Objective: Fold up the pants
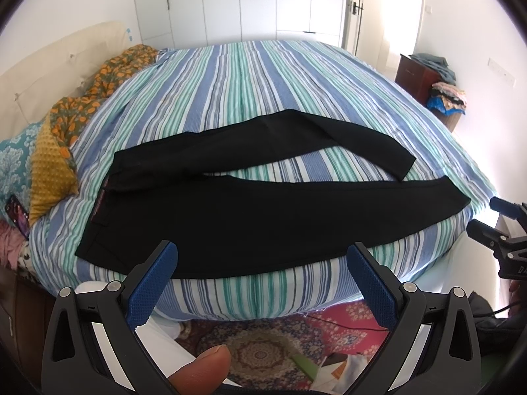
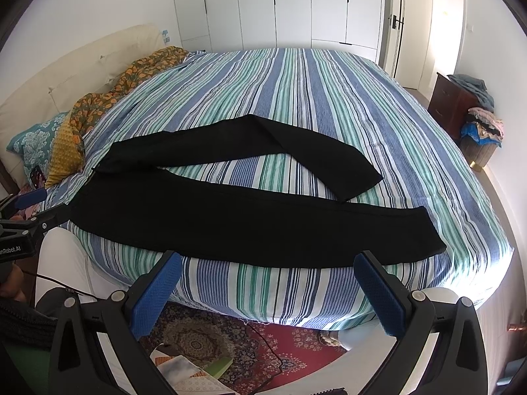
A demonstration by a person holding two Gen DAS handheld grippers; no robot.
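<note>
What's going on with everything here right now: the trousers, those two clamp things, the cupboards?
Black pants: unfolded, flat on the striped bed, legs spread apart, far leg bent.
Left gripper: open, empty, short of the pants.
Right gripper: open, empty, short of the pants.
Wardrobe doors: closed.
Room door: open, as far as I can tell.

My left wrist view looks out from just off the near edge of the bed (image 1: 296, 75), facing across it toward the wardrobe (image 1: 240, 3) beyond. My right wrist view faces the same way, a little further toward the bed's foot. Both share the whole striped bed top.
</note>
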